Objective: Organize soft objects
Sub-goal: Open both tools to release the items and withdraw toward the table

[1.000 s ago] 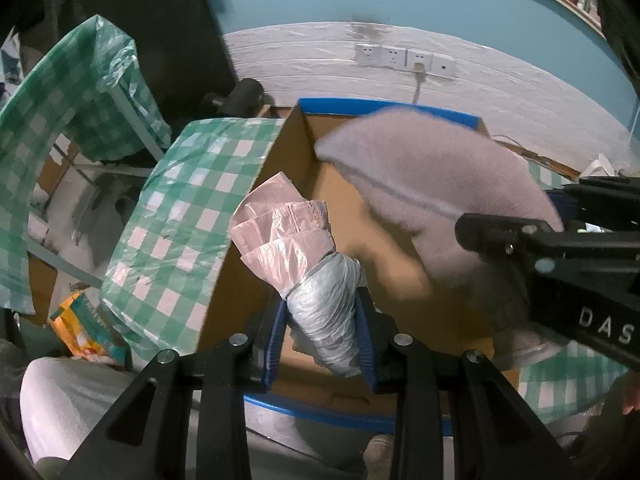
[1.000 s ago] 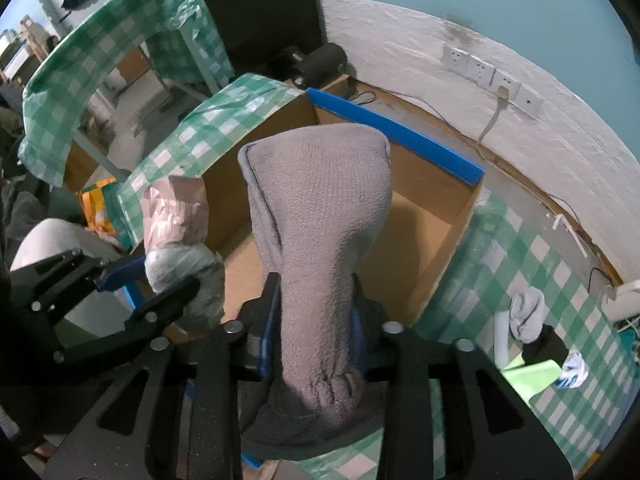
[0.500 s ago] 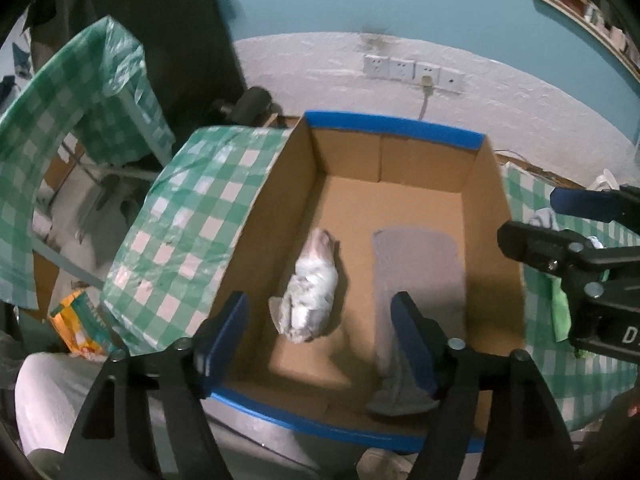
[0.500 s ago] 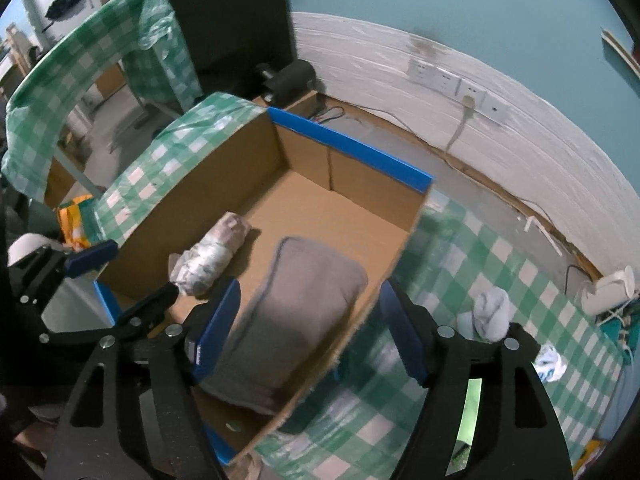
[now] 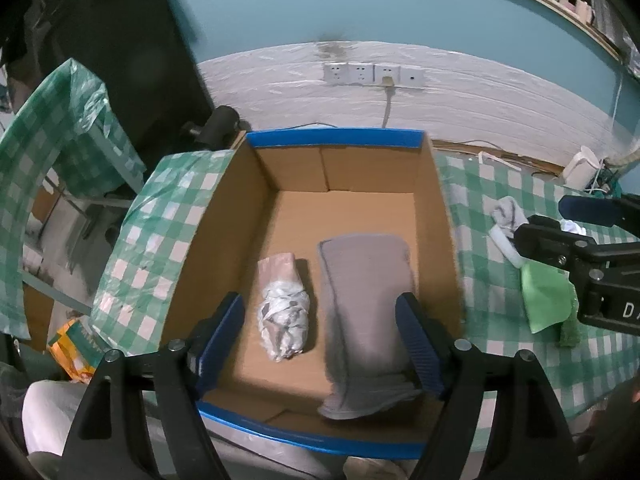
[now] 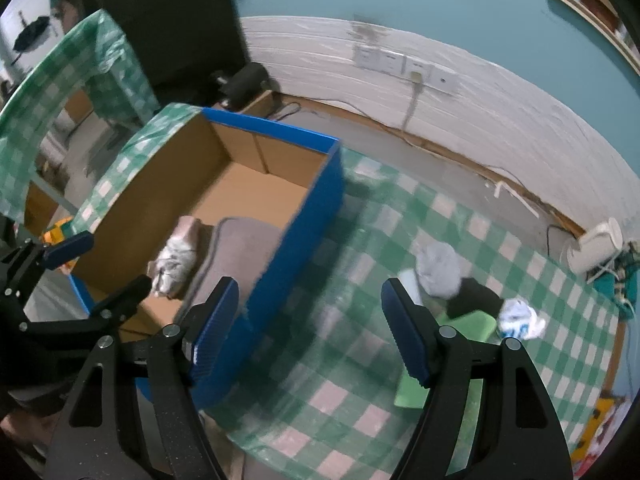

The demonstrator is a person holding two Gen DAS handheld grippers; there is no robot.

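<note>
While both tongs (image 5: 320,344) (image 6: 310,326) spread, empty: 1 towel (image 5: 366,304) & 1 bag roll (image 5: 284,312) in box (image 5: 334,138).

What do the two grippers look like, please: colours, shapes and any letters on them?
The left gripper and right gripper look alike: black angular metal frames with silver screws. Each finger ends in a blue ribbed pad. In the left view, white letters "DA" show on the right gripper's body. No cables or sleeves show.
</note>
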